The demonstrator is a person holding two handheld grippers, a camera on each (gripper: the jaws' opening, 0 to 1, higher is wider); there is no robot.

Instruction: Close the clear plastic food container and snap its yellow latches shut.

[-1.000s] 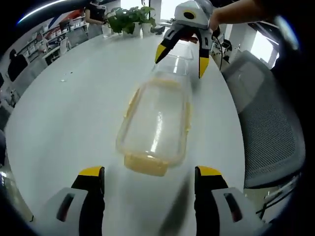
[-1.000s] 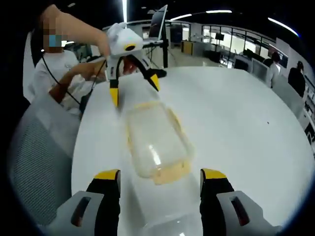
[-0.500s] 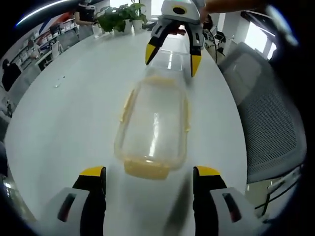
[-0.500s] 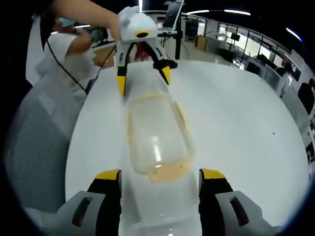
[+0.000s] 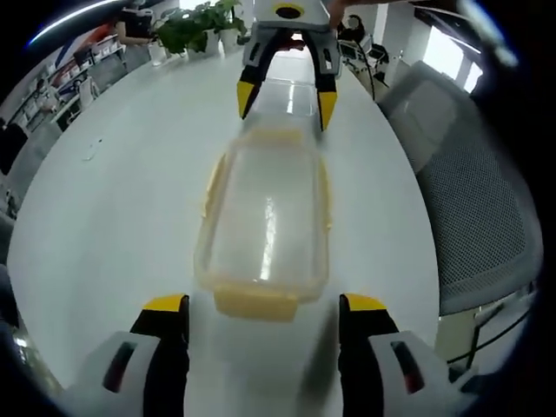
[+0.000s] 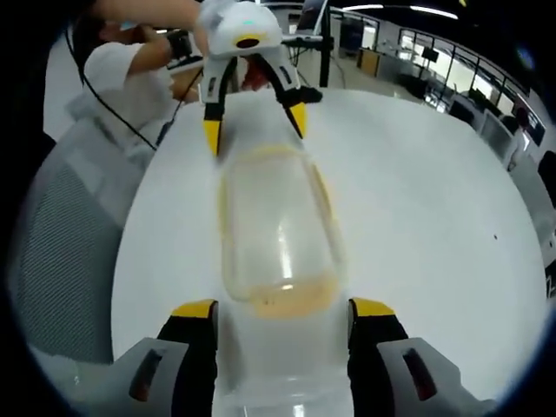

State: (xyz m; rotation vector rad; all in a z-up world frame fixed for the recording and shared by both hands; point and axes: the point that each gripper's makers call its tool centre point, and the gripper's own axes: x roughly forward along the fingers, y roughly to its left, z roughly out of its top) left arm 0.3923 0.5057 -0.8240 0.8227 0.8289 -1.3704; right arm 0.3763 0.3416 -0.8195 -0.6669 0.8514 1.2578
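Clear rectangular plastic food container [image 5: 265,221] with yellow latches [image 5: 256,303] lies mid-frame on white round table [image 5: 113,200]. Left gripper [image 5: 261,317] and right gripper [image 6: 280,317] both spread, empty, at opposite ends. Likely light, slippery; press end latches.

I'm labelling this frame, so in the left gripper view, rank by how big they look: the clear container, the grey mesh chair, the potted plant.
1. Clear container and grey mesh chair: alike, unranked.
2. Potted plant: smallest, though farthest away.
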